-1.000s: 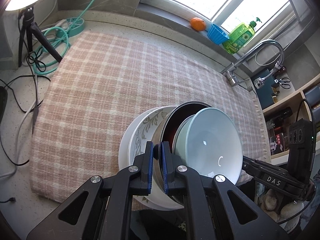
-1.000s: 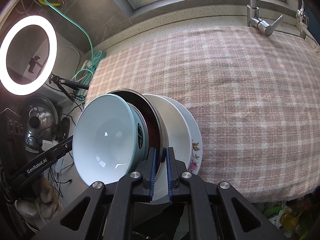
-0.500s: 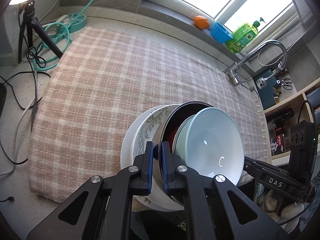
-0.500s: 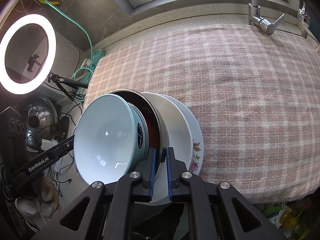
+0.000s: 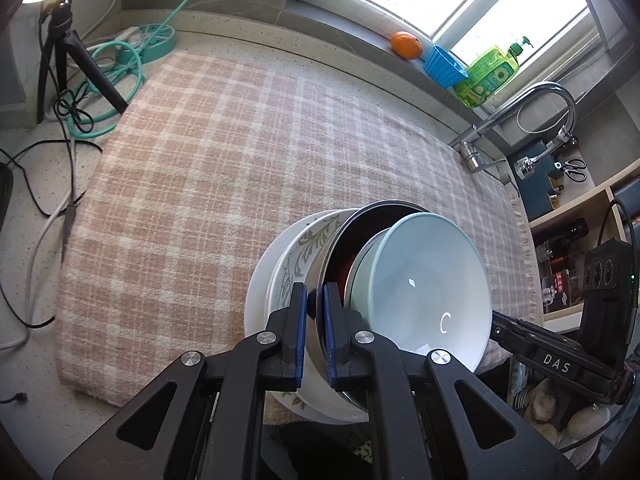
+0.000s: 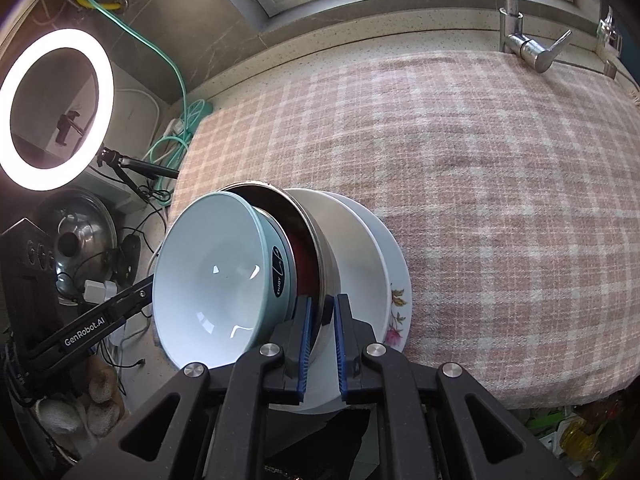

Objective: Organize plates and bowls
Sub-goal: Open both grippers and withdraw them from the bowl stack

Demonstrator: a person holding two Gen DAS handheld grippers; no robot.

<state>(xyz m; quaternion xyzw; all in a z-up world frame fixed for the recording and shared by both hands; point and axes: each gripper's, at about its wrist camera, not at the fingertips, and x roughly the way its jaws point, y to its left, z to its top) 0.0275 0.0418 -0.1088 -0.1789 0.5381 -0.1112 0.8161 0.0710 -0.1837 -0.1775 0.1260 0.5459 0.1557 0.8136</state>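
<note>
Over the near edge of the bench: all the crockery sits nested in one stack, tipped on its side and carried by both claws.
Bench: pink-and-cream checked cloth (image 5: pixel 224 184) covers it; no dish lies on it in either view.
Stack, outermost: white flat plate with floral print (image 6: pixel 396 280), then a white deep dish with grey leaf pattern (image 5: pixel 304 248).
Stack, middle: stainless steel bowl with a dark red inside (image 5: pixel 340 252); its rim is what both claws pinch.
Stack, innermost: pale blue ceramic bowl, white inside (image 5: pixel 424 280), mouth facing away from the plates.
Left claw (image 5: pixel 315 336): clamped together on the steel rim, blue pads pressing from both sides.
Right claw (image 6: pixel 321 344): also clamped on the steel rim, at the opposite side of the stack.
Progress: nesting looks done, since plates and bowls are gathered largest to smallest.
Remaining: judged to be only setting the stack down flat on the cloth and releasing.
Risk: the blue bowl lies loose inside and could slide out while tilted.
</note>
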